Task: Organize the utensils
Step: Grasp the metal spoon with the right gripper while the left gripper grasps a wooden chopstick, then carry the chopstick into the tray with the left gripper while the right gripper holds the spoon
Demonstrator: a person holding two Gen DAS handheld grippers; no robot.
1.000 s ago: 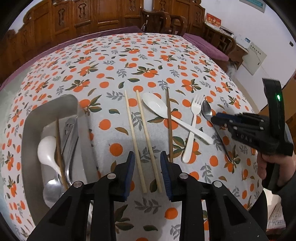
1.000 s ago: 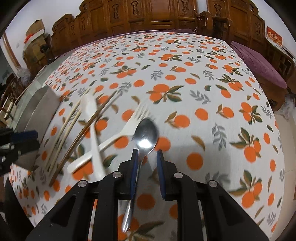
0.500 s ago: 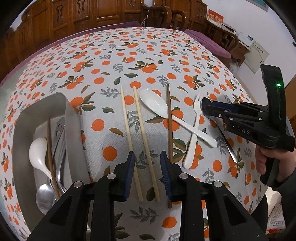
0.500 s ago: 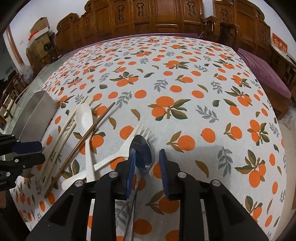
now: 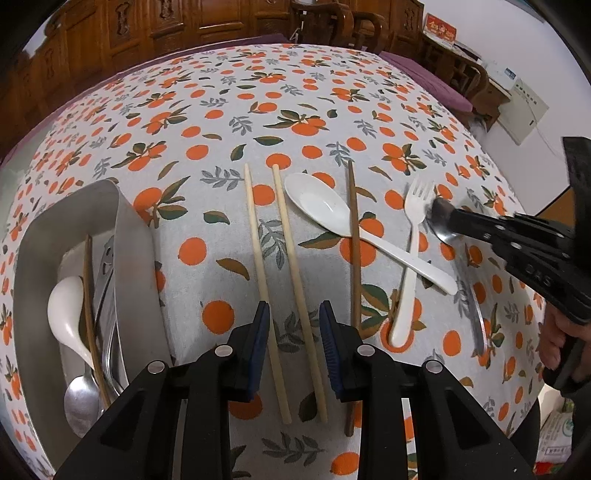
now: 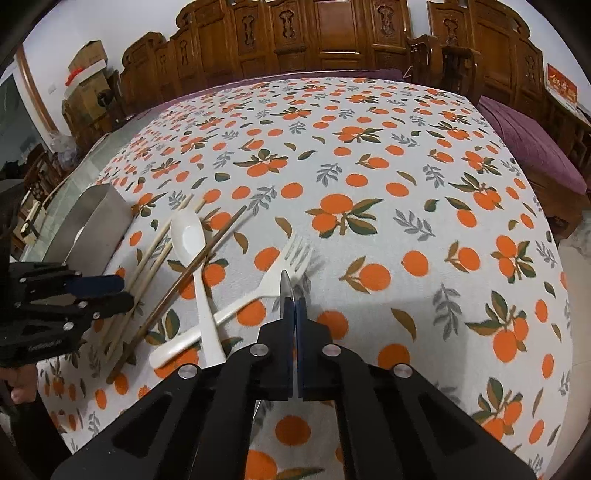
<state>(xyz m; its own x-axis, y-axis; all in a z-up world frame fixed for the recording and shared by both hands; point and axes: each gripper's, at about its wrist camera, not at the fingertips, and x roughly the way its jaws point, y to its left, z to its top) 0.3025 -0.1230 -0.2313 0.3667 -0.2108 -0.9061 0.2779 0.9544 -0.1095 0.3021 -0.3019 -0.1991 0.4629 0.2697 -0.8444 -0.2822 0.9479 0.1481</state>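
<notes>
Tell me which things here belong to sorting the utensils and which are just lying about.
Job:
metal tray
pale chopsticks
dark chopstick
white spoon
white fork
metal spoon, in the right claw

Lying about:
wooden chairs
cardboard boxes

Black angular grippers [image 5: 291, 343] with blue ribbed pads [image 5: 258, 343], silver screws [image 5: 223, 350] and faint raised lettering on the body.
</notes>
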